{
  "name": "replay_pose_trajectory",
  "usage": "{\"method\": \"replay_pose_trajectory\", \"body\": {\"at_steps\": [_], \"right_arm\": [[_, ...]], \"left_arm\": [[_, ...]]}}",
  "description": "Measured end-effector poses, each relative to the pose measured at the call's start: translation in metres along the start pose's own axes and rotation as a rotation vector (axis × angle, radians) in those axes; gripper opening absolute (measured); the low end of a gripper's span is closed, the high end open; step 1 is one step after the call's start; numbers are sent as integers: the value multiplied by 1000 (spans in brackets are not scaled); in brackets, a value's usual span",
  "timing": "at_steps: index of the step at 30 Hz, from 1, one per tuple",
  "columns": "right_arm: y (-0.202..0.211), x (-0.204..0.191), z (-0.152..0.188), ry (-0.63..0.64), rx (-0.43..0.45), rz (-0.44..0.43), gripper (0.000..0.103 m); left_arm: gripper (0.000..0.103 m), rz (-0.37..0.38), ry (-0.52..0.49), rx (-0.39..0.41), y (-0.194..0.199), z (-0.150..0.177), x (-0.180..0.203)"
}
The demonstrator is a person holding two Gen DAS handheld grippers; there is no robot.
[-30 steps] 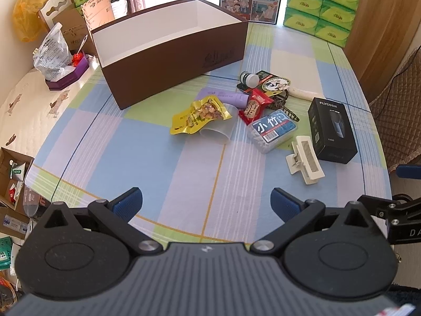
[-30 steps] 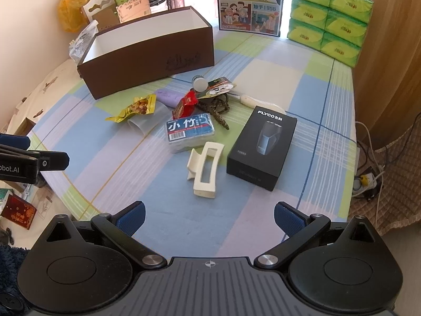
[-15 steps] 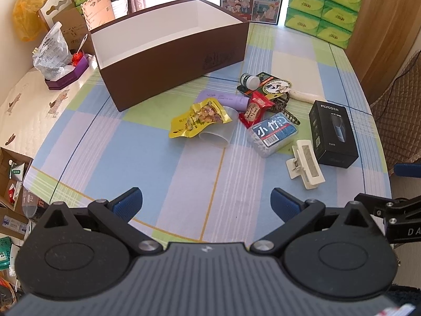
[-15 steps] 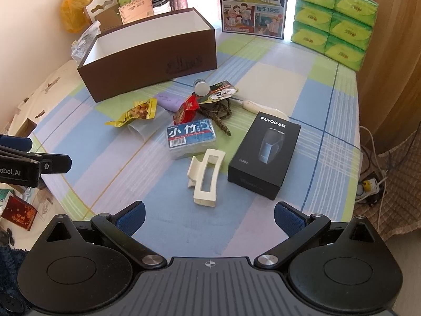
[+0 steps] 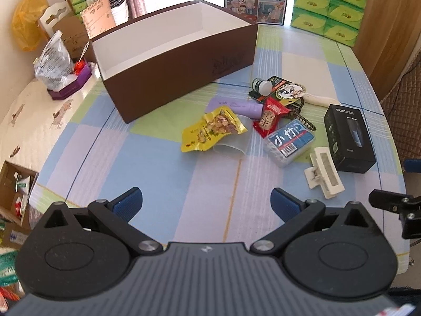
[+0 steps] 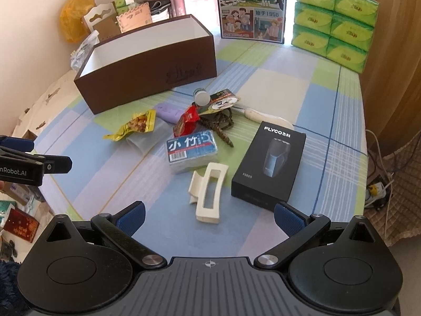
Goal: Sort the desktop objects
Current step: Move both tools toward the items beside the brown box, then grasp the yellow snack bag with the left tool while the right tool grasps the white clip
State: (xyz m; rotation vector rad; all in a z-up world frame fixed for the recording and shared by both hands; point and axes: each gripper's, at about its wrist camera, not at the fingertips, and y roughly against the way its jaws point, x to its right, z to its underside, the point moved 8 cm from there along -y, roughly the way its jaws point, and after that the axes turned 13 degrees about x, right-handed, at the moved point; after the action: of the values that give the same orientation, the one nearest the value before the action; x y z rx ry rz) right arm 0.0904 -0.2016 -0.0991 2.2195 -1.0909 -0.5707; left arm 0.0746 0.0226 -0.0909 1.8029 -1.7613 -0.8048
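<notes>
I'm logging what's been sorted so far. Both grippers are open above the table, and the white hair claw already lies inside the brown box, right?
Not quite. The white hair claw lies on the table, beside the black FLYCO box, as the right wrist view shows. The brown box looks empty. Both the left gripper and the right gripper are open.

Brown box [image 5: 184, 79] showing white lining, tablecloth [image 5: 163, 173] running blue-green-lilac checks, snack packet [image 5: 213, 131] gleaming yellow, shaver carton [image 6: 271, 163] sitting black.
</notes>
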Motion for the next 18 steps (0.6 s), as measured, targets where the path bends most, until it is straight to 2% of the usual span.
{"method": "replay_pose_trajectory", "body": {"at_steps": [11,18], "right_arm": [[-21,3,0,-6,2,34,101],[-36,6,8,-41,-35,67,101]], "left_arm": [[102,20,-133,54,-36,-9,-12],[97,42,-279,59,-69,-1,-19]]}}
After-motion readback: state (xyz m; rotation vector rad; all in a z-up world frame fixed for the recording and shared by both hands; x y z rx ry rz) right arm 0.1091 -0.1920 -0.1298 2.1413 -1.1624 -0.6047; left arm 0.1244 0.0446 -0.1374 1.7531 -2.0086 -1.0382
